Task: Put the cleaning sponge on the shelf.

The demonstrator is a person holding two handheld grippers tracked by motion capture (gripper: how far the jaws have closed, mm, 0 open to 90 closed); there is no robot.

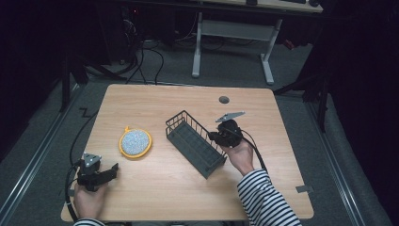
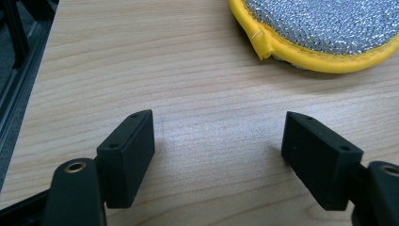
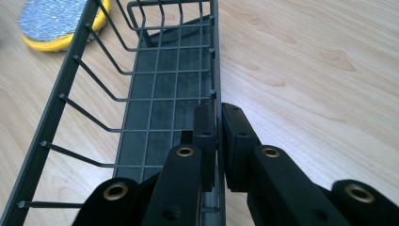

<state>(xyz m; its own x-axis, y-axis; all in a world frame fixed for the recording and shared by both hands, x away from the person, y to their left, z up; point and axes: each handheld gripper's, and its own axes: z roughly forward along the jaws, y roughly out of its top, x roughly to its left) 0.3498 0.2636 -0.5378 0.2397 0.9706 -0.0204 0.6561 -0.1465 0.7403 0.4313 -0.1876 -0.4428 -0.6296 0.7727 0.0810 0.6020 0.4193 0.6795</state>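
Observation:
A dark grey wire basket (image 1: 195,147) lies slanted across the middle of the wooden table (image 1: 155,101). My right gripper (image 1: 214,136) is shut on the basket's right-hand long wall. In the right gripper view my right gripper (image 3: 218,117) pinches the top wire of the basket (image 3: 160,94) between its pads. A round silver scouring pad with a yellow rim (image 1: 135,142) lies flat to the basket's left. My left gripper (image 1: 112,172) rests near the table's front left corner. In the left gripper view my left gripper (image 2: 219,129) is open over bare wood, short of the pad (image 2: 329,28).
A round cable hole (image 1: 224,100) sits near the table's far edge. A small grey tag (image 1: 304,189) lies at the front right corner. Beyond the table stand a white desk frame (image 1: 233,30) and floor cables. The pad (image 3: 51,23) lies beyond the basket's left wall.

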